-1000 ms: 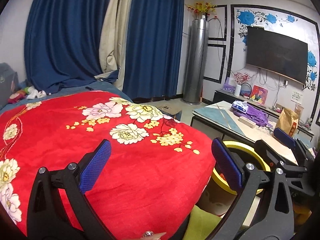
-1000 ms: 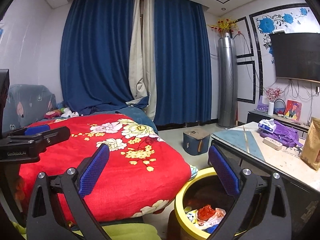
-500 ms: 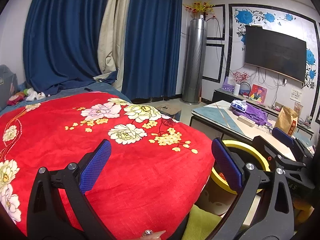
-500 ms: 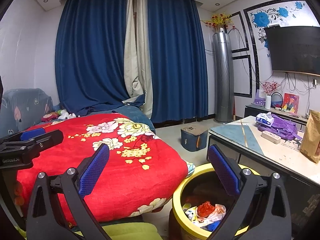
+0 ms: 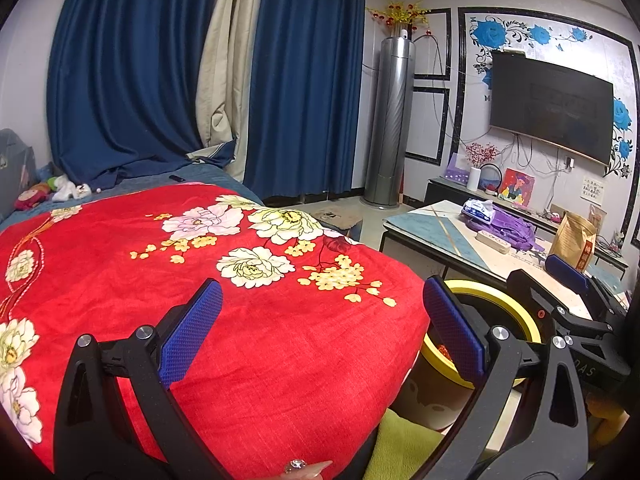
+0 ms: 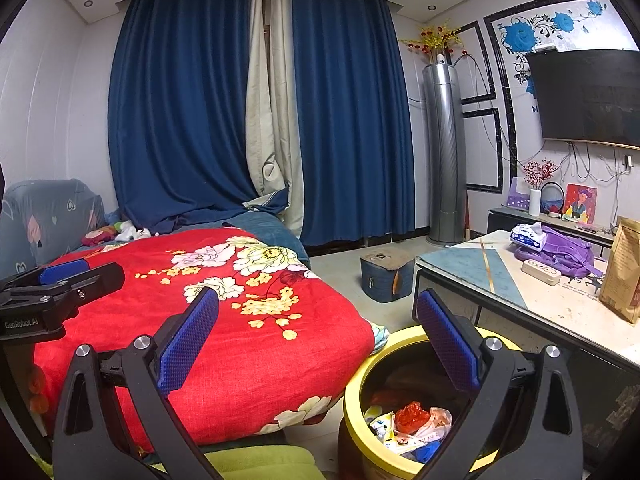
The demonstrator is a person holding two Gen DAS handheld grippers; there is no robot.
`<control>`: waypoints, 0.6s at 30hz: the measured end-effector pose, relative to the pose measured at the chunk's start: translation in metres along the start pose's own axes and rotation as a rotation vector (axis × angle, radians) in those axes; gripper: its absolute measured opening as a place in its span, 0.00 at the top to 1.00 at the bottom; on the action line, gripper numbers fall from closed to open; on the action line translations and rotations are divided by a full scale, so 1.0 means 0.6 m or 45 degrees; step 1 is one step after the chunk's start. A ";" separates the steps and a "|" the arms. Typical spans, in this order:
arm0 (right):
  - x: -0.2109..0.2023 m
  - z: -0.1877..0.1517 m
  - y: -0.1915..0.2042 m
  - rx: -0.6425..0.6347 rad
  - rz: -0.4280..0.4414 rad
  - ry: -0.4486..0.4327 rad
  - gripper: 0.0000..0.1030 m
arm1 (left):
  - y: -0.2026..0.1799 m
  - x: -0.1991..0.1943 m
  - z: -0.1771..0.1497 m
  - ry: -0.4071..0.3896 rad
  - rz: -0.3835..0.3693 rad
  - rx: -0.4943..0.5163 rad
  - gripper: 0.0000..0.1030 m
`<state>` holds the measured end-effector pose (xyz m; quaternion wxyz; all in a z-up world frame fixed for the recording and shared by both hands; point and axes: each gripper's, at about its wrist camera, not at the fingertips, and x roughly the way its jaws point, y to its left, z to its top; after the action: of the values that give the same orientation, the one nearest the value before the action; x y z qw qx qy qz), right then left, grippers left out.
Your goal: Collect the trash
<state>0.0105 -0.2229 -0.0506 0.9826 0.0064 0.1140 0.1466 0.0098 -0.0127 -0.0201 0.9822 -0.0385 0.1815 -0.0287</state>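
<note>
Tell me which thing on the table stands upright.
The brown paper bag at the table's right end; the tissue pack, purple bag and white power strip all lie flat.

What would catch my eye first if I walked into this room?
The red flowered blanket on the bed fills the left and middle, with tall blue curtains behind it. Low on the right, a yellow-rimmed bin stands between the bed and the table, with wrappers inside. Both tools, left and right, are open and hold nothing.
</note>
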 end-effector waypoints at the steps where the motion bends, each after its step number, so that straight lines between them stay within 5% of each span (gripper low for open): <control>1: 0.000 0.000 0.000 -0.001 -0.001 0.000 0.06 | 0.000 -0.001 0.000 0.001 0.000 -0.001 0.11; 18: -0.001 0.001 -0.002 0.001 -0.001 -0.005 0.06 | -0.001 0.000 -0.001 0.004 0.002 0.000 0.11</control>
<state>0.0102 -0.2240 -0.0500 0.9828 0.0070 0.1121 0.1463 0.0094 -0.0135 -0.0206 0.9820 -0.0384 0.1831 -0.0279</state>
